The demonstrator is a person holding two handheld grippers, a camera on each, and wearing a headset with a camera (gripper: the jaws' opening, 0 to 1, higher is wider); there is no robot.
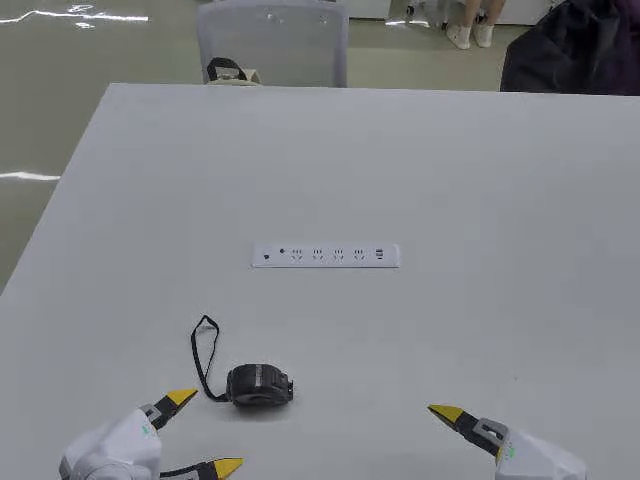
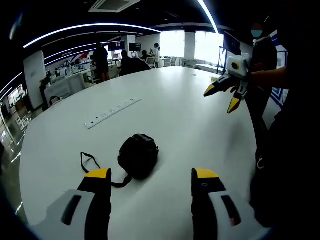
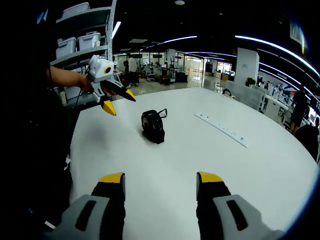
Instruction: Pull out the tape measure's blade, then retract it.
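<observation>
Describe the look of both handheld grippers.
Both the left gripper and the right gripper have white moulded bodies with a small green mark, and dark jaws that taper to pointed yellow tips. Close up, each jaw base is grey with a dark slot.

table [image 1: 400,170] plain white, no pattern. tape measure [image 1: 260,385] black and dark grey, black strap [image 1: 203,352] on its left. power strip [image 1: 325,256] white with a row of small dark sockets. left gripper [image 1: 204,432] white body, black jaws, yellow tips. right gripper [image 3: 160,177] same: grey-white body, black jaws, yellow tips. far chair [image 1: 272,42] light grey. floor [image 1: 60,110] pale grey-green, glossy. far right fabric [image 1: 575,45] dark, near black.
</observation>
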